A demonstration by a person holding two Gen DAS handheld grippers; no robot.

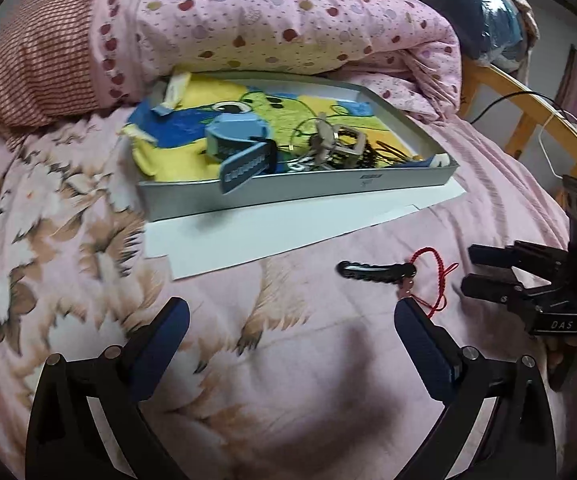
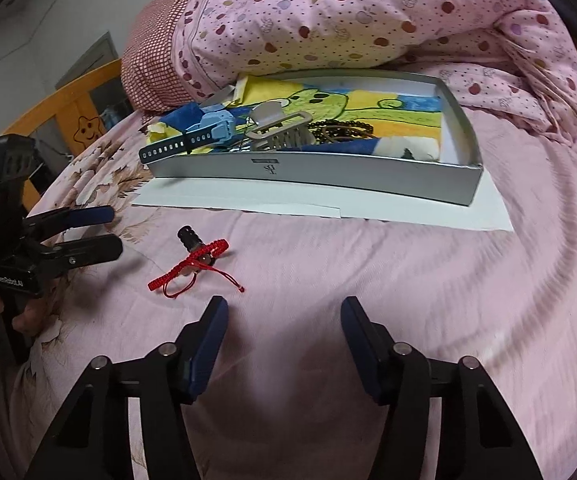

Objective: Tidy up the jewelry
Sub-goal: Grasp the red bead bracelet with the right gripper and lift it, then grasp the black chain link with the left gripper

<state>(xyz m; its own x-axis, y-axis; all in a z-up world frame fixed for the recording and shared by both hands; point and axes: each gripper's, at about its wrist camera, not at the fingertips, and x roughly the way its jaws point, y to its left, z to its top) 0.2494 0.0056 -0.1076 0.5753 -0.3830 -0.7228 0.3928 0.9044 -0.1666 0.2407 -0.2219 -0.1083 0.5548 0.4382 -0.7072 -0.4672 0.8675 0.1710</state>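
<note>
Red bracelet point(image 2: 192, 266) lying at ten o'clock of right gripper point(image 2: 284, 316) — jaws parted, holding nothing, tray point(image 2: 312, 178) waiting at twelve.

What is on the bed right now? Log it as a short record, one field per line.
surface: pink bedsheet
container: grey tray on white paper
in tray: blue watch, grey hair claw clip, dark beads
outside tray: black hair clip with red cord bracelet lying across it
left claw: open, holding nothing, near the bracelet
right claw: open, nothing between the pads
behind tray: rolled pink quilt
</note>
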